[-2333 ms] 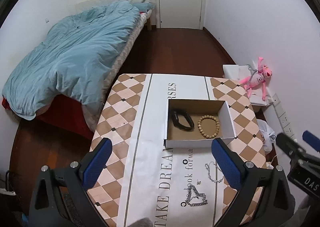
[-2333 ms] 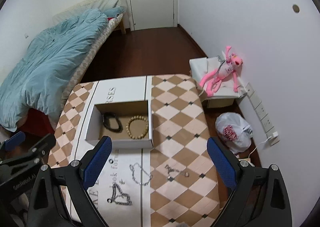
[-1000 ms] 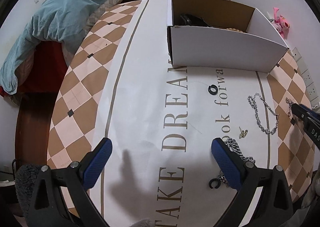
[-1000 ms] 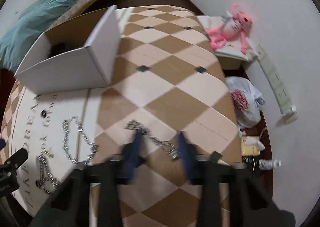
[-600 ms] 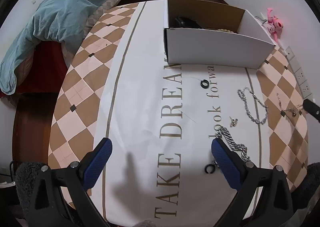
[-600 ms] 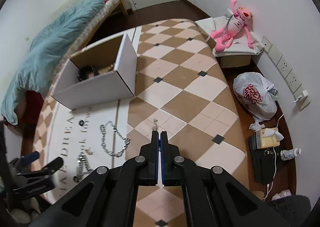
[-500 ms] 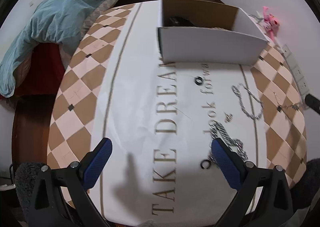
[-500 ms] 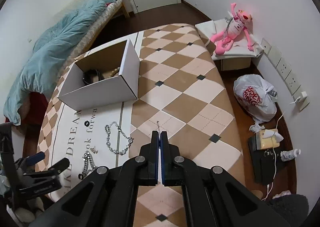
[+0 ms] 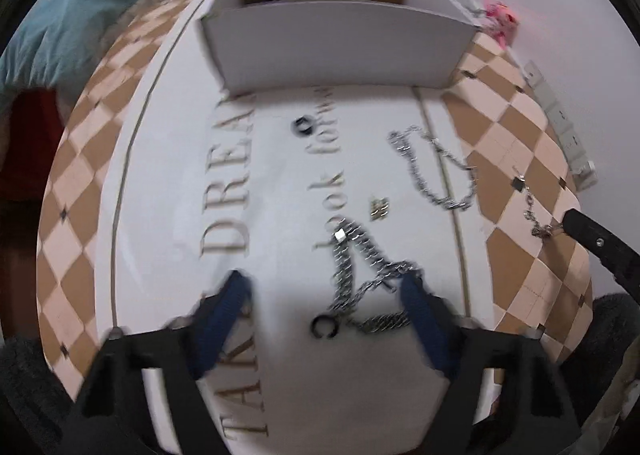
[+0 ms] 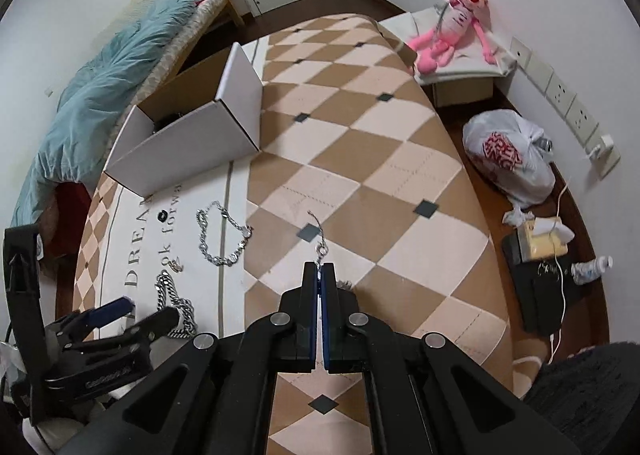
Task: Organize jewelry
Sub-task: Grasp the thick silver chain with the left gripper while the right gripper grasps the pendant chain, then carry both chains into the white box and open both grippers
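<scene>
A: What did the room hold, biggest first?

B: A bed with a rumpled teal duvet (image 10: pixel 108 83) stood beside the desk, which wore a brown-and-cream checked cloth (image 10: pixel 360 159) with a white lettered panel (image 9: pixel 176 191). On that panel sat an open white cardboard box with a brown inside (image 10: pixel 188 135). A pink plush toy (image 10: pixel 452 31) lay on a low stand by the wall.

A: And the jewelry?

B: A heavy silver curb chain (image 9: pixel 360 275) lay heaped on the white panel, with a black ring (image 9: pixel 325 326) touching its near end. A slimmer silver link chain (image 9: pixel 432 171) lay in a loop near the panel's stripe. Between the two chains sat a small gold-coloured piece (image 9: pixel 379 207), too blurred to name. Another black ring (image 9: pixel 303 126) lay near the box's front wall.

A: Where were the left tongs (image 9: pixel 324 291)?

B: Spread wide and low over the panel, one blue pad (image 9: pixel 224 315) on either side of the heavy chain. The right-hand pad looked to be at the chain's edge, but blur hid any contact.

A: The right tongs (image 10: pixel 319 269)?

B: Pressed narrow on one end of a thin silver chain (image 10: pixel 318 235). The rest of it trailed forward from the tips over the checked cloth, well apart from the box.
</scene>
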{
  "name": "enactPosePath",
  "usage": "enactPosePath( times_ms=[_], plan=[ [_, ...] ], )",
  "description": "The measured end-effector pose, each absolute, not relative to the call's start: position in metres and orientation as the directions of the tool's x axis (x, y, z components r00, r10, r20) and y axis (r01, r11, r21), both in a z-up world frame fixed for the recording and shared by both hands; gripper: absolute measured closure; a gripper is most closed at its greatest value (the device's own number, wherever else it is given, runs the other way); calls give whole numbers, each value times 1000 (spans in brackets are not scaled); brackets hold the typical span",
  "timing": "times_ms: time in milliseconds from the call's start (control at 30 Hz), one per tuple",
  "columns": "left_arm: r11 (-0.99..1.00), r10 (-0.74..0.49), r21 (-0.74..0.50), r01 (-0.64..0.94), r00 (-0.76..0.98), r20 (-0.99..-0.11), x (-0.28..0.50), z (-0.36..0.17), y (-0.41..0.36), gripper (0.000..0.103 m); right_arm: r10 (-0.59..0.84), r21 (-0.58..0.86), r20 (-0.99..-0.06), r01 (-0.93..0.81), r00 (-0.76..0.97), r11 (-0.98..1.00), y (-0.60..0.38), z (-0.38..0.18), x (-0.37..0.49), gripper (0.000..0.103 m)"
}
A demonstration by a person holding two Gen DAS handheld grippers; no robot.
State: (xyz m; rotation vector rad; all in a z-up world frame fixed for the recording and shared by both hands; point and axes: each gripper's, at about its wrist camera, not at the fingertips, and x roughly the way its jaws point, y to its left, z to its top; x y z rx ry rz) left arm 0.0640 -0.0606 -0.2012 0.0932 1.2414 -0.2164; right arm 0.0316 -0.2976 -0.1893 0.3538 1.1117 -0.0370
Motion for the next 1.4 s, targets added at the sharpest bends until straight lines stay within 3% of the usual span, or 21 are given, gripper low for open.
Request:
enactPosePath(
  times_ms=[33, 67, 100, 233, 733, 1067, 1200, 1400],
  plan=[
    [973, -106, -34, 226, 315, -943, 64, -200, -65, 58, 150, 265, -882, 208, 447, 941, -298, -191, 32, 102],
    [970, -113, -34, 239, 325, -939, 65, -198, -68, 88, 153, 269, -881, 209, 447, 940, -297, -191, 32, 102],
    [968, -126, -45, 247, 321, -939, 66, -197, -68, 98, 156, 273, -880, 208, 449, 939, -297, -191, 32, 102],
    [963, -209, -140, 230, 310, -927, 69, -192, -60, 98, 181, 306, -864, 203, 470, 930, -297, -183, 34, 102],
    [945, -320, -257, 201, 426, -846, 73, -114, -16, 98, 299, 417, -751, 71, 588, 906, -279, -96, 45, 102],
    [923, -384, -301, 240, 506, -773, 117, -50, -15, 98, 348, 414, -702, -42, 622, 909, -259, -43, 98, 102],
    [924, -378, -278, 262, 518, -768, 158, -33, -20, 98, 354, 396, -710, -70, 609, 915, -253, -32, 140, 102],
    [932, -347, -250, 262, 453, -821, 214, -49, -24, 98, 346, 366, -776, -70, 527, 928, -244, -49, 215, 102]
  ],
)
